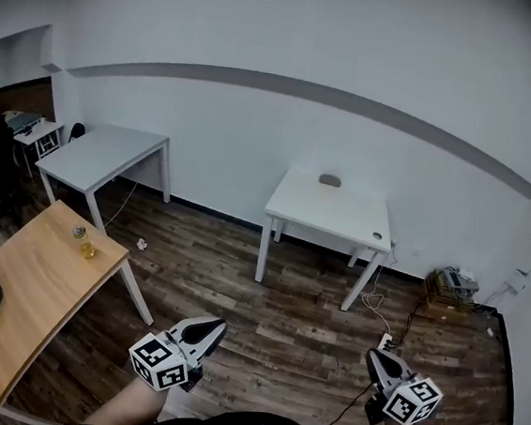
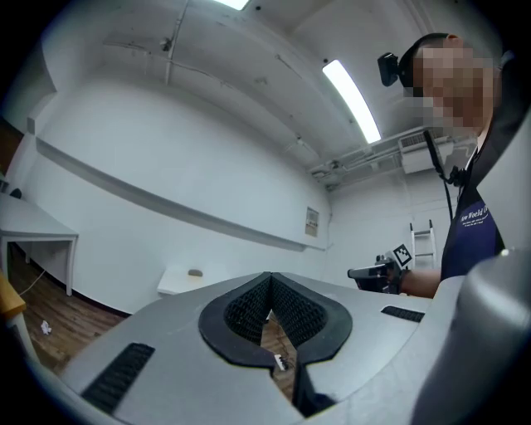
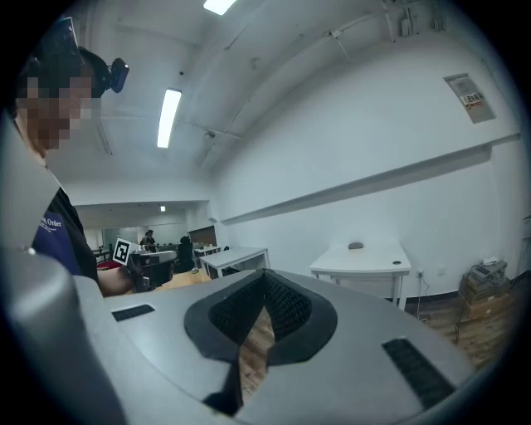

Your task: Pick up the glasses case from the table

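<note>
- Left gripper and right gripper are closed, with nothing gripped
- The glasses case is seen well ahead of both, on a white table
- It is judged light, rigid and smooth, best clamped across its middle

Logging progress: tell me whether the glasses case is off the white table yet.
No: the glasses case lies on the white table, at its far edge by the wall.
</note>
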`<state>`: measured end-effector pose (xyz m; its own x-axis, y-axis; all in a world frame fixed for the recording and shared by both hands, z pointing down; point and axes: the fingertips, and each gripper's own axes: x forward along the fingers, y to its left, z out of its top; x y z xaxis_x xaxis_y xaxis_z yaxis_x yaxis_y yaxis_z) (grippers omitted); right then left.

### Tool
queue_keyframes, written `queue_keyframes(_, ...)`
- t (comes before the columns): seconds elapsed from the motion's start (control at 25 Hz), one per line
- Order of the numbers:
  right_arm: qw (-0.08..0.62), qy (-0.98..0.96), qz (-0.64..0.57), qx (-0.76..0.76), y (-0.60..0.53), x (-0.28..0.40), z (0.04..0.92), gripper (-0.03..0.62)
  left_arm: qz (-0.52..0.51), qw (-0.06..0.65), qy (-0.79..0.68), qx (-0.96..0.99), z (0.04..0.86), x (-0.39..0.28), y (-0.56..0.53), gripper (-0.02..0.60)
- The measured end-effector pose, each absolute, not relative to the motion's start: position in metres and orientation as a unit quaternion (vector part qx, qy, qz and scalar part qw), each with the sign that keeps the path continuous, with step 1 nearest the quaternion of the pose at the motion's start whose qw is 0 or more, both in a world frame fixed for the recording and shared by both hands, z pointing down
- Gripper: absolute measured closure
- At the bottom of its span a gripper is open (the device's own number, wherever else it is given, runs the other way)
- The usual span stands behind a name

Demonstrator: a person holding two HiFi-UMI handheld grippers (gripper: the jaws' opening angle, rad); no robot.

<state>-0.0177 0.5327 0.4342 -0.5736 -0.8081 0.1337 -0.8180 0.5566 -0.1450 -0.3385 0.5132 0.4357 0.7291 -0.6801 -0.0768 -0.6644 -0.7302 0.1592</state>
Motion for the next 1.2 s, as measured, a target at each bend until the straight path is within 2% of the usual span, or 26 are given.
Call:
queue_keyframes(0.4, 0.041, -0.886, 0.11, 0.448, 0.443, -0.018, 0.447, 0.595, -0.062, 0.089, -0.38, 0.919, 0.457, -0.342, 0.438, 0.58)
queue_keyframes(0.8, 0.028, -0.92, 0.092, 0.38, 0.313, 0.084, 0.43, 0.595, -0.056, 0.061, -0.428, 0.9, 0.427, -0.224, 0.361, 0.58)
queue_keyframes(1.2, 0.014, -0.928, 0.099, 0.359, 0.229, 0.177, 0.44, 0.595, -0.043, 0.065, -0.442, 0.894, 0.421, -0.126, 0.294, 0.58)
